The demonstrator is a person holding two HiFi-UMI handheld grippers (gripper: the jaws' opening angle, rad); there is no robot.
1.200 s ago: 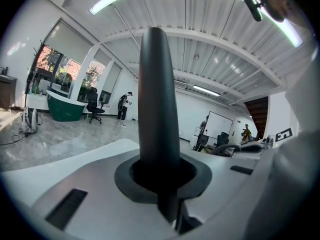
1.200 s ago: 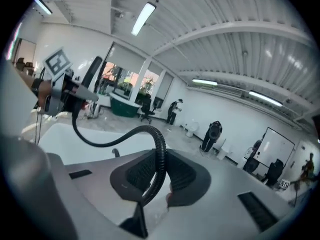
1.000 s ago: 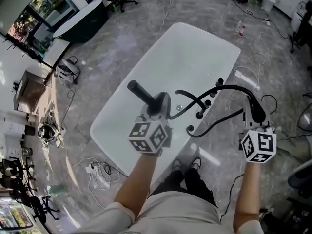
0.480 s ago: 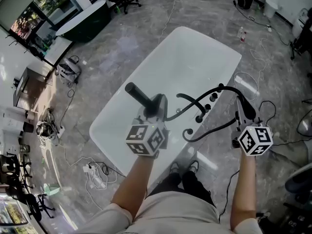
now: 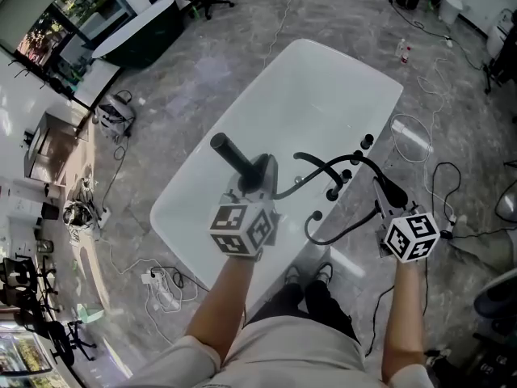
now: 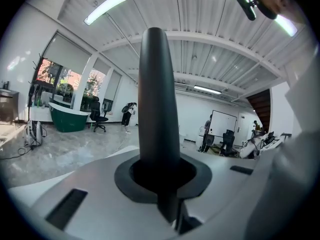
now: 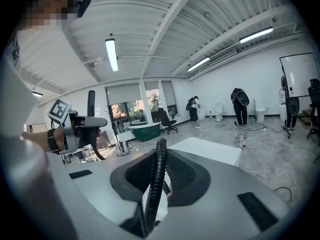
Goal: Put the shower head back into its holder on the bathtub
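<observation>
Now: clamps shower head [image 5: 233, 157] in left hand-held gripper [image 5: 257, 176] above bathtub [image 5: 311, 87] | grips hose [image 5: 343, 231] in right hand-held gripper [image 5: 386, 199] beside bathtub

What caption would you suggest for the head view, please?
Left gripper holds the black shower head over the white bathtub; right gripper grips its hose.

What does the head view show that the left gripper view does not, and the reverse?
Only the head view: the black hose, the right gripper closed on it, and the person's shoes. Only the left gripper view: ceiling lights and a whiteboard. Both: the black shower head clamped in the left gripper.
</observation>
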